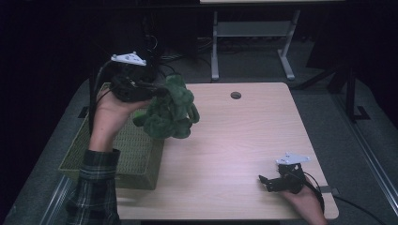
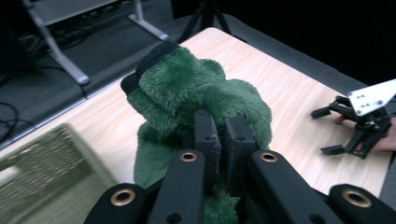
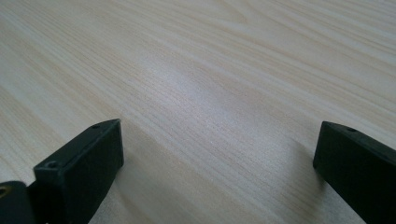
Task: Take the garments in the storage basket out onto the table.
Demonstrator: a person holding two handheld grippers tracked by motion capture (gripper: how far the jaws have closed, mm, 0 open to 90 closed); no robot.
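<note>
A green plush toy (image 1: 170, 108) hangs in the air over the table's left part, beside the basket. My left gripper (image 1: 157, 91) is shut on its upper part and holds it up. In the left gripper view the pads (image 2: 205, 135) pinch green fur of the plush toy (image 2: 187, 88), which has a dark knitted band at its top. My right gripper (image 1: 264, 183) rests near the table's front right corner, jaws wide open and pointing left. Between its fingers (image 3: 81, 161) lies bare wood.
A green woven basket (image 1: 136, 159) stands at the table's left edge, partly under my left forearm. The light wooden table (image 1: 244, 136) has a round cable hole (image 1: 235, 95) near its far edge. A grey metal stand (image 1: 253, 33) is on the floor behind.
</note>
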